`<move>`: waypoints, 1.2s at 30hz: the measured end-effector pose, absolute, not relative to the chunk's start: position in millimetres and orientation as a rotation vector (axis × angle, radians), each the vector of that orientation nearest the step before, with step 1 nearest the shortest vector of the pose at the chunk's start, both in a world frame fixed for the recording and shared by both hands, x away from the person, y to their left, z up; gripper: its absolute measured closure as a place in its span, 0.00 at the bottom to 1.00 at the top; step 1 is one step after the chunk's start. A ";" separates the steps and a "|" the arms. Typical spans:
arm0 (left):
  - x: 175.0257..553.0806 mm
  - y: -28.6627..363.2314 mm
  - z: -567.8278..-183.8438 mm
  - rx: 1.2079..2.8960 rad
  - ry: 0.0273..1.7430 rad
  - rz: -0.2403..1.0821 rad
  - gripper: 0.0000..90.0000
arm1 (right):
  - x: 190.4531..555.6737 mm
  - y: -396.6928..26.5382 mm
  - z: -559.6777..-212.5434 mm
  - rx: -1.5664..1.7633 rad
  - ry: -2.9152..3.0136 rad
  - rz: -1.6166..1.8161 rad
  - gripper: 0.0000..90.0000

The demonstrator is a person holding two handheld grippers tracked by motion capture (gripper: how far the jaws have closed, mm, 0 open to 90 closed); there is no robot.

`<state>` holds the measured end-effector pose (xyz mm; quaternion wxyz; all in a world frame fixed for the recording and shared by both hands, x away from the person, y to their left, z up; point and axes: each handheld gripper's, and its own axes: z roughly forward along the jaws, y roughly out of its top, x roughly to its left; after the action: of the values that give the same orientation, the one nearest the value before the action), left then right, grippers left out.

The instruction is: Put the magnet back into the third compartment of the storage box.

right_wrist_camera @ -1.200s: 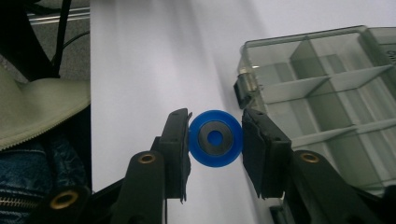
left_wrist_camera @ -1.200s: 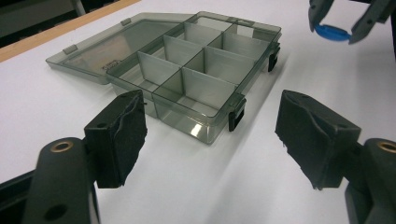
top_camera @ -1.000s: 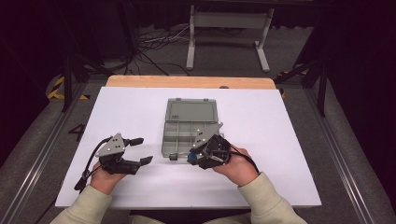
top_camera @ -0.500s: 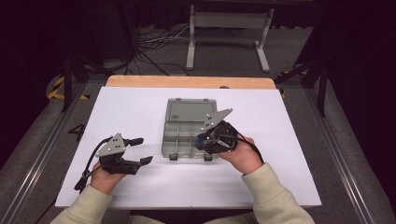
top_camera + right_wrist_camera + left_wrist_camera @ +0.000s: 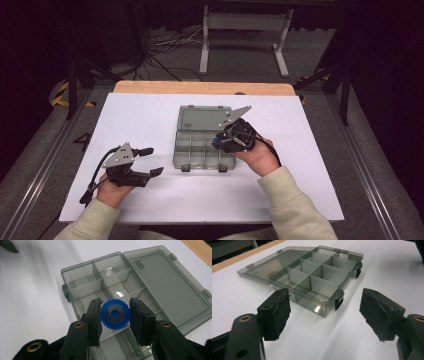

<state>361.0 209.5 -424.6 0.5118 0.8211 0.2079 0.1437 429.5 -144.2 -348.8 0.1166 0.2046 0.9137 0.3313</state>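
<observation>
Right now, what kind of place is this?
Probably a lab or recording studio: a white table with dark curtains around it, loose cables and a metal stand on the grey floor, and a clear plastic box laid out for handling.

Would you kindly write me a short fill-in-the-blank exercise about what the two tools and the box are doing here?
1. The right tool grips a round ____ plastic disc with a grey centre.
2. The smoky transparent plastic compartment box lies with its lid ____.
3. The left tool holds ____ between its pads.
4. The box rests on a ____ tabletop.

Missing words: blue; open; nothing; white
</observation>
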 end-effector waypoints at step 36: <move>362.1 209.6 -425.3 1.979 0.497 0.343 0.28 | 476.6 -133.4 -391.7 0.748 2.693 0.872 0.70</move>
<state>362.1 209.6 -425.3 0.5109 0.8223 0.2063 0.1424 476.6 -133.4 -391.7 0.1069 0.2540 0.9146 0.2960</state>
